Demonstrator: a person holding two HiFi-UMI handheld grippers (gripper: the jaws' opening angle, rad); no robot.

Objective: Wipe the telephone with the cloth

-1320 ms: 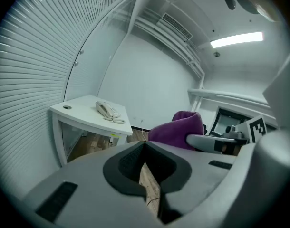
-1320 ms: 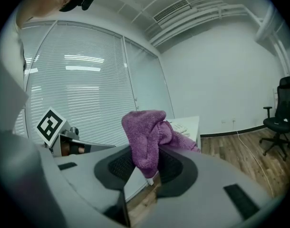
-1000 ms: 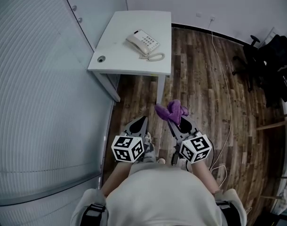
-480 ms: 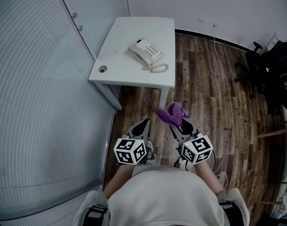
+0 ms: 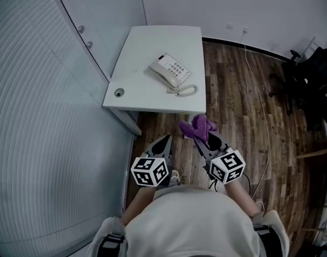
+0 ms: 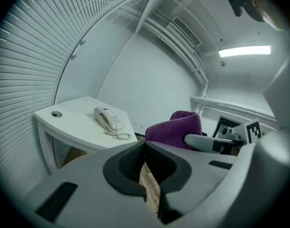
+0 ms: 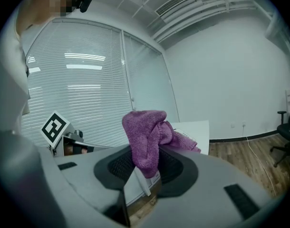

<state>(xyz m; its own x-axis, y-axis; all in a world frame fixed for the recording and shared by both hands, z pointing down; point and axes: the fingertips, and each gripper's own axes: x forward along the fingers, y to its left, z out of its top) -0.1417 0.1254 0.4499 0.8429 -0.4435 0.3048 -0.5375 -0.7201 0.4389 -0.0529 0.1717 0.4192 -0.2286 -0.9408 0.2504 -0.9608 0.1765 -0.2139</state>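
Note:
A white telephone (image 5: 170,70) with a coiled cord lies on a small white table (image 5: 136,90) ahead of me; the left gripper view shows the telephone (image 6: 107,120) too. My right gripper (image 5: 198,137) is shut on a bunched purple cloth (image 5: 196,127), held in the air just short of the table's near edge. From the right gripper view the cloth (image 7: 147,137) sticks up between the jaws. My left gripper (image 5: 166,140) is shut with nothing in it, beside the right one and below the table's front edge.
A glass wall with blinds (image 5: 40,116) runs along the left. The table has a round cable hole (image 5: 119,92). A white cable (image 5: 257,90) trails over the wood floor, and black office chairs (image 5: 308,79) stand at the right.
The table and telephone have come nearer and lower in the head view as the person steps forward. Both grippers keep their pose, the cloth still held.

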